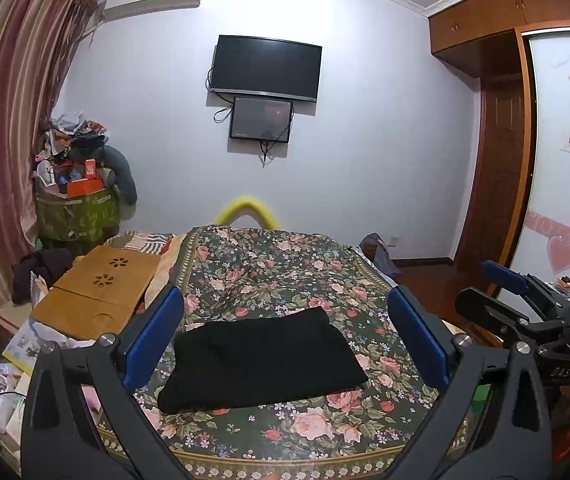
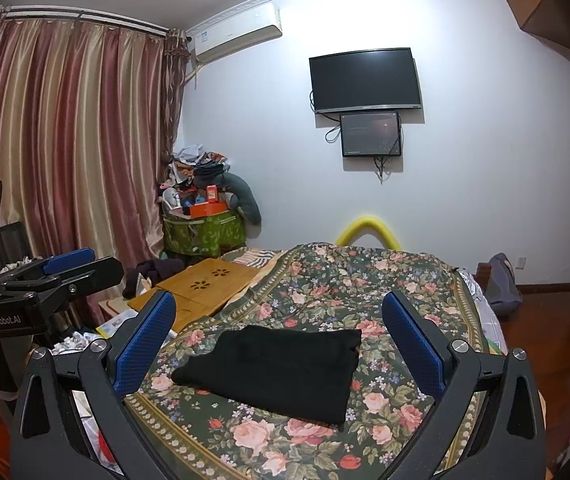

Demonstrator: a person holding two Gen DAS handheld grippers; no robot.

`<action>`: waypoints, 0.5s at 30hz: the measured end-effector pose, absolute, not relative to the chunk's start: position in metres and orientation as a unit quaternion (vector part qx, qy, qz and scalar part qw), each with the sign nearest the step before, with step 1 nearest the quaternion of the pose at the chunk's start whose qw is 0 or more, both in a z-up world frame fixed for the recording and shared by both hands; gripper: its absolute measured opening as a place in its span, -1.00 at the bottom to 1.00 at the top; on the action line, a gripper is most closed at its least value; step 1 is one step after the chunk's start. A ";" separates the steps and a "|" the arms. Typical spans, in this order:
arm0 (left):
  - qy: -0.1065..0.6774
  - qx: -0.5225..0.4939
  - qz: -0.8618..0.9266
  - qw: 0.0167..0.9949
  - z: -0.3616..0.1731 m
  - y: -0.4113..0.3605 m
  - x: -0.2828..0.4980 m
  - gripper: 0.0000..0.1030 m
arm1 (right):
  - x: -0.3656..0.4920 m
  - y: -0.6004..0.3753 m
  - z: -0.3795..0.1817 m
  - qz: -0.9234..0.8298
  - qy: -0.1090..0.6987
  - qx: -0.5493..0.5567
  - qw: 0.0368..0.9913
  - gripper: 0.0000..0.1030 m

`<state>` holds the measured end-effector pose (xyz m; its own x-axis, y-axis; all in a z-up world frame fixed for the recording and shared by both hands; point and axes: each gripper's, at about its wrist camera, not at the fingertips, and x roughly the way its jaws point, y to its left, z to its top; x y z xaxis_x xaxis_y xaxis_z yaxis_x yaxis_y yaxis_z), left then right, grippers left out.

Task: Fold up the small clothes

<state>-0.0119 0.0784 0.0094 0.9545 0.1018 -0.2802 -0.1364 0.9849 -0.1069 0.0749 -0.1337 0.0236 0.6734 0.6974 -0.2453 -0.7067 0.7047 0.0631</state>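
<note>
A small black garment [image 1: 263,360] lies folded into a flat rectangle on the floral bedspread [image 1: 285,264]. It also shows in the right wrist view [image 2: 277,364]. My left gripper [image 1: 285,340] is open and empty, held above and in front of the garment, its blue pads to either side. My right gripper [image 2: 279,344] is open and empty too, likewise framing the garment. The right gripper shows at the right edge of the left wrist view [image 1: 501,280], and the left gripper at the left edge of the right wrist view [image 2: 69,264].
A wooden lap tray [image 1: 97,288] lies on the bed's left side, with papers and clutter [image 1: 25,344] below it. A green bin piled with things [image 1: 77,200] stands by the curtain [image 1: 1,140]. A wardrobe [image 1: 525,140] and a bag [image 1: 379,252] are on the right.
</note>
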 end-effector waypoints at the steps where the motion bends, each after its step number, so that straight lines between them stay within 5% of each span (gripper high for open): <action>1: 0.139 -0.062 0.060 0.986 0.009 0.078 -0.012 0.99 | 0.075 -0.134 0.024 0.384 0.127 -0.019 0.914 0.99; 15: 0.149 -0.064 0.056 0.985 0.008 0.076 -0.007 0.99 | 0.076 -0.130 0.023 0.383 0.133 -0.017 0.914 0.99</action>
